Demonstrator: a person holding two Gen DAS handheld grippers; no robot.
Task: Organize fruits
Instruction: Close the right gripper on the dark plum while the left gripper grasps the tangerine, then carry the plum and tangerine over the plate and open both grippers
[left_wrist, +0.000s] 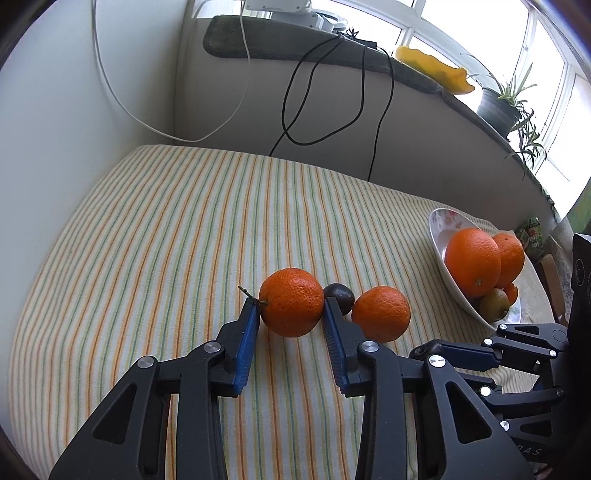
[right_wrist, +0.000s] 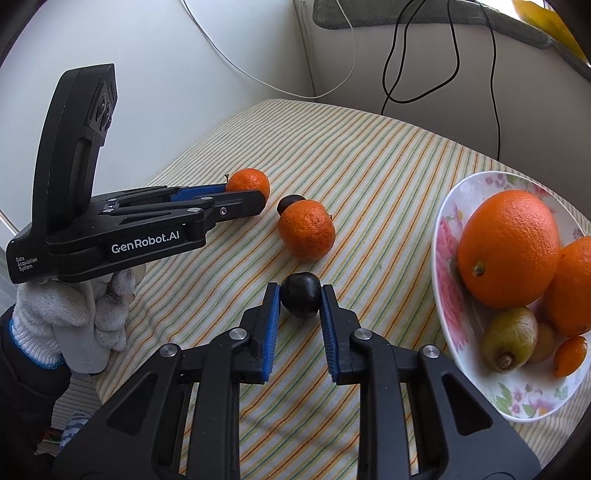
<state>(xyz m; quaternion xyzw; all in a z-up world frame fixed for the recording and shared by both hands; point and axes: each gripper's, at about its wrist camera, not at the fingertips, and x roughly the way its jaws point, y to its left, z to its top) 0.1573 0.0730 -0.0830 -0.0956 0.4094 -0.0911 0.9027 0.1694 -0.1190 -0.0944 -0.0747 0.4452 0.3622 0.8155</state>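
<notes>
Two tools pinch fruit left of the bowl (right_wrist: 448, 221): left tool (left_wrist: 291, 312) grips a mandarin (left_wrist: 291, 302), right tool (right_wrist: 300, 297) a dark plum (right_wrist: 300, 300). Smooth plum probably squirts out mid-lift, or the mandarin nudges its neighbour (left_wrist: 381, 313).

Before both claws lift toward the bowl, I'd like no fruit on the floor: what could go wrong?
1. The left claw pinches a round tangerine near its fingertips; it may squirt out.
2. The right claw grips a small smooth plum, which could slip or bruise.
3. The bowl is heaped with oranges; added fruit may roll off.
</notes>
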